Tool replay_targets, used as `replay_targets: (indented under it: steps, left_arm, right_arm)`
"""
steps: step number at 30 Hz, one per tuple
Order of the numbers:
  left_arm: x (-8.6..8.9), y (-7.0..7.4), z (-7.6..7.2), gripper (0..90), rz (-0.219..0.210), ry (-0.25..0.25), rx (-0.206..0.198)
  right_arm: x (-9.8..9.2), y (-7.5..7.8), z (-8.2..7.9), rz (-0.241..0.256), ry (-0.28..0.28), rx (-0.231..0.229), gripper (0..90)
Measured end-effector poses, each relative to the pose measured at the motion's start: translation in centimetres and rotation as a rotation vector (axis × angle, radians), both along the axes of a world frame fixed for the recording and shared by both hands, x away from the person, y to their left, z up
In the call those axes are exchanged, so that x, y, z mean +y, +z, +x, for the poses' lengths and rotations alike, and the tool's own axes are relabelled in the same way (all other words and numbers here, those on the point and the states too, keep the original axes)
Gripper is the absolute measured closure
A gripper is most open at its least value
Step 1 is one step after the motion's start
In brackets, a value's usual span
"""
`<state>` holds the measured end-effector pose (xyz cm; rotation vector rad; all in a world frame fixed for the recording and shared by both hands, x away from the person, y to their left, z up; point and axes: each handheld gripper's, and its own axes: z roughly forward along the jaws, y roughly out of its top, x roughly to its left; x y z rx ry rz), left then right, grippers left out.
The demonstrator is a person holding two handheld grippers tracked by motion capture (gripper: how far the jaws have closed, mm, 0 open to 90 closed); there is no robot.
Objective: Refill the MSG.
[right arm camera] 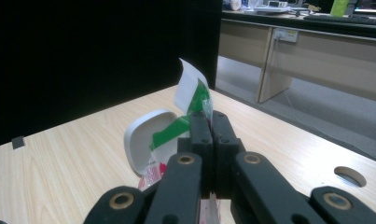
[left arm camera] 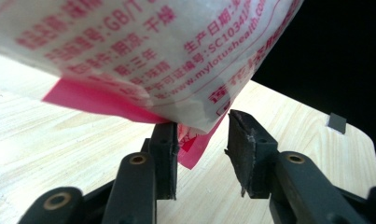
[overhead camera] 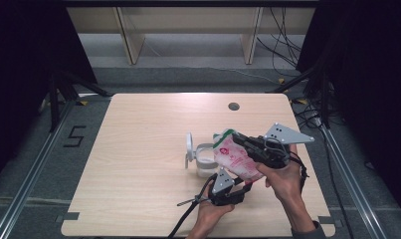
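Held above the light wooden counter [overhead camera: 138,149], toward its near right part: a white plastic bag [overhead camera: 235,158] printed in pink and red, with a green strip along its top edge. Bag tilted, top end up and away from the person, bottom corner down toward the near edge.

Pinching the bag's green-striped top edge: the right gripper [right arm camera: 208,122], jaws pressed together on the film, a flap of white and green sticking up past the tips. Gripped by the right hand [overhead camera: 282,181], grey three-cornered plate on top.

Just below the bag's bottom corner: the left gripper [left arm camera: 202,135], jaws spread, one pad touching the pink sealed edge, the other standing clear of it (corner of the bag hanging into the gap between them). Held by the left hand [overhead camera: 210,209], cable trailing off toward the near edge.

Just left of the bag, standing on the counter: a small clear jar [overhead camera: 205,159] with a white hinged lid [right arm camera: 146,140] flipped open and upright. Contents of jar and bag too hard to make out.

Beyond the bag, near the far edge: a round hole [overhead camera: 233,106] in the counter.
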<state>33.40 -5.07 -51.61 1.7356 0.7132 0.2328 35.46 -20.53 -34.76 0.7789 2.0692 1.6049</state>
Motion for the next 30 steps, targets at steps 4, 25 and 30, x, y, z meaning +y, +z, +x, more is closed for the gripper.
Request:
replay_targets:
  steps: [4, 25, 30]
  left_arm:
    - [0.1, -0.1, 0.1, 63.1, 0.005, 0.015, 0.010]
    - [0.9, 1.2, -0.9, 61.6, -0.054, 0.008, 0.010]
    - [1.2, 1.8, -1.1, 61.1, -0.064, -0.009, -0.004]
  right_arm:
    - [-0.7, -0.2, -0.2, 0.017, -0.013, 0.010, 90.0]
    - [-4.4, -3.4, 0.1, 0.121, -0.072, 0.091, 90.0]
    - [-4.9, -3.4, -0.1, 0.111, -0.084, 0.068, 90.0]
